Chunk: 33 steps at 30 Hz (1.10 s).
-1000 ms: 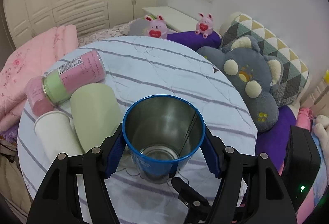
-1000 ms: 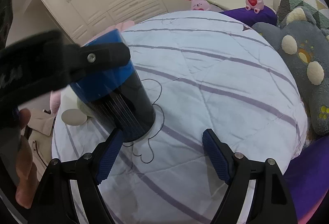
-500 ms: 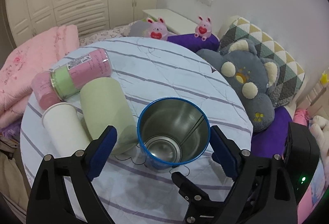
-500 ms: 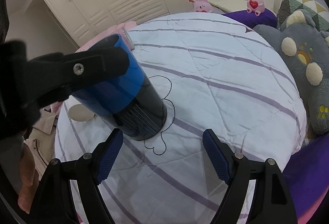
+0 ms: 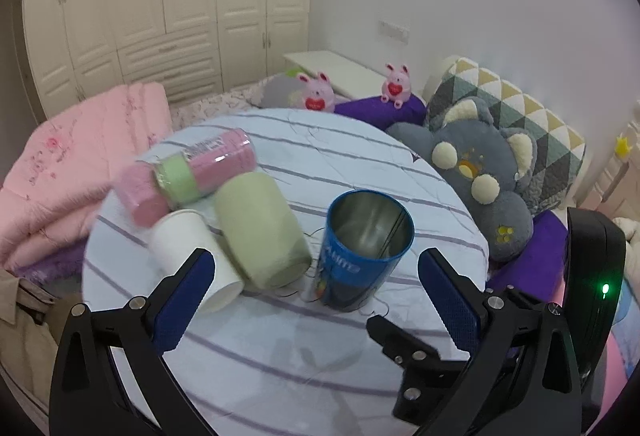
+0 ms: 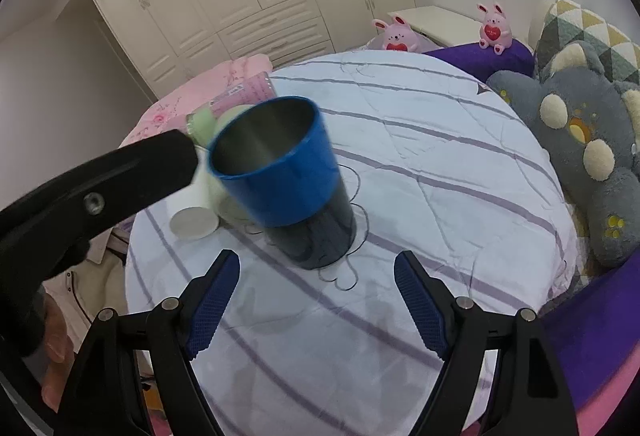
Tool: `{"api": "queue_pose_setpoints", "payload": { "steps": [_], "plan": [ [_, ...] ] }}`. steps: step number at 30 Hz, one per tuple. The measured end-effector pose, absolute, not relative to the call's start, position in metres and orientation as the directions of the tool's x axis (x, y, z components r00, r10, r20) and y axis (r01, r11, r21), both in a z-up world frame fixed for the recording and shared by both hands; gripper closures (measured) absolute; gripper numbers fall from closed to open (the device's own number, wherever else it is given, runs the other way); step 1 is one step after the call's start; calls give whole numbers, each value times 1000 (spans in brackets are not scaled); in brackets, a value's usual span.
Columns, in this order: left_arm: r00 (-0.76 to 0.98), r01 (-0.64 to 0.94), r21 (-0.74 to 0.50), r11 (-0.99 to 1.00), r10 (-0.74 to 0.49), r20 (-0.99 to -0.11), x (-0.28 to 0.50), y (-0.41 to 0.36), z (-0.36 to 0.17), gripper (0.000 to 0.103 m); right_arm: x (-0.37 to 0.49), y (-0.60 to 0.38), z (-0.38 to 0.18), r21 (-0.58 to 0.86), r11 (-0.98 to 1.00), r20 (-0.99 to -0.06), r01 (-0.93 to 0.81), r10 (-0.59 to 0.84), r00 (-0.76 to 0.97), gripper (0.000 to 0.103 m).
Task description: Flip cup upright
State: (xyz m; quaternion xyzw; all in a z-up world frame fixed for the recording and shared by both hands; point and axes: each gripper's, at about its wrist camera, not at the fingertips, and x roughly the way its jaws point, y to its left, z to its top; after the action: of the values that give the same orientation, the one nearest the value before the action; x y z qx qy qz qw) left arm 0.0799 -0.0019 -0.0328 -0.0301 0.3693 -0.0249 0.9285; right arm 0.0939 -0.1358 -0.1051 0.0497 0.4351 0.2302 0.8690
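A blue metal cup stands upright, mouth up, on the round striped table; it also shows in the right wrist view. My left gripper is open and empty, drawn back toward me from the cup, which stands free between and beyond its fingers. My right gripper is open and empty, just short of the cup. The left gripper's arm shows at the left of the right wrist view.
A pale green cup and a white cup lie on their sides left of the blue cup. A pink and green bottle lies behind them. A grey plush toy and pillows sit to the right.
My left gripper opened, let go of the blue cup and pulled back from it. The cup stays upright on the table. The right gripper stayed open.
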Motion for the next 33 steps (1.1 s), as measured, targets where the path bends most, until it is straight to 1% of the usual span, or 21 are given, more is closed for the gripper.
{"api": "queue_pose_setpoints", "payload": {
  "steps": [6, 8, 10, 13, 17, 20, 25, 30, 33],
  "plan": [
    [767, 7, -59, 998, -43, -640, 49, 20, -16, 0, 77, -131, -81, 261, 900, -717, -348, 422, 554, 22],
    [779, -7, -60, 998, -32, -626, 39, 28, -12, 0, 69, -129, -73, 239, 910, -706, -338, 402, 583, 22],
    [790, -17, -55, 998, -20, -613, 31, 33, -8, 0, 60, -125, -63, 186, 930, -695, -317, 353, 627, 22],
    [809, -23, -63, 998, -19, -588, 19, 42, -3, 0, 48, -119, -52, 120, 951, -664, -283, 289, 690, 22],
    [833, -33, -80, 996, -17, -553, 3, 55, 1, 0, 29, -114, -36, 37, 973, -576, -230, 209, 790, 22],
    [854, -28, -96, 995, -26, -519, -9, 63, 4, 0, 14, -112, -26, 23, 982, -516, -190, 174, 839, 22],
    [871, -18, -107, 994, -37, -491, -21, 71, 6, 0, 1, -113, -15, 36, 989, -451, -145, 146, 881, 22],
    [886, -27, -92, 995, -19, -464, -31, 73, 6, 0, -10, -108, -10, 21, 991, -415, -131, 128, 901, 22],
    [896, -52, -65, 997, 18, -443, -37, 73, 7, 0, -13, -104, -9, 7, 991, -409, -130, 122, 904, 22]
  ]
}}
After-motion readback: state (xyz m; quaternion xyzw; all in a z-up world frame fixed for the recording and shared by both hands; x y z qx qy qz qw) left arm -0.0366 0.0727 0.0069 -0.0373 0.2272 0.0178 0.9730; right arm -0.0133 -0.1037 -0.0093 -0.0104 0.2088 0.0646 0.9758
